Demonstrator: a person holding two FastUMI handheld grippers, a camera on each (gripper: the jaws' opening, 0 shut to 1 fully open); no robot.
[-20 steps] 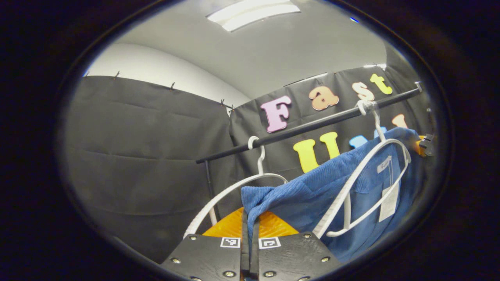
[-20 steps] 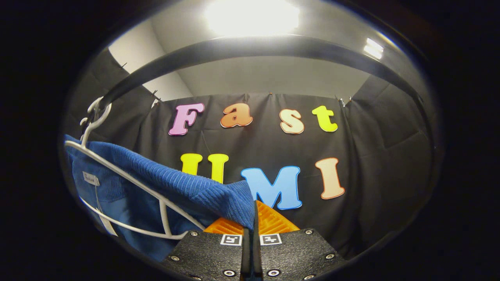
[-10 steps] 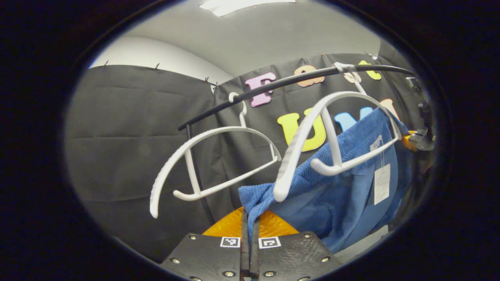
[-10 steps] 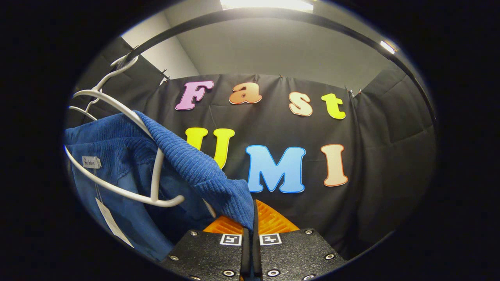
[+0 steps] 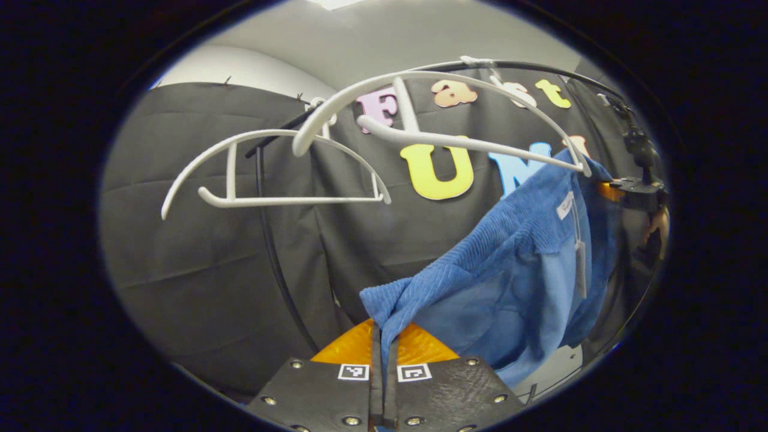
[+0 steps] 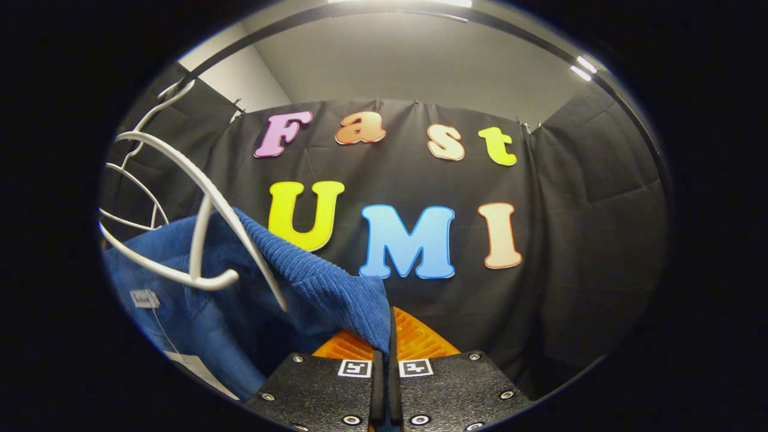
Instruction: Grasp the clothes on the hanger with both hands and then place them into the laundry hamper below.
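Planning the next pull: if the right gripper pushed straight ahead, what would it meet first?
Probably the booth wall. The right gripper, shut on the garment, points at it with nothing between; the hanger sits off left.

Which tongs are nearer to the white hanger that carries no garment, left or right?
Left. The left tongs grip the blue garment below the empty hanger; the right tongs grip its far end, beyond the other hanger.

Riding on each tool, both views tilting upward from below the rail, close behind pinched cloth. Left gripper view facing the booth's corner; right gripper view facing the back wall squarely. Sharing the blue garment, white hanger and ceiling.
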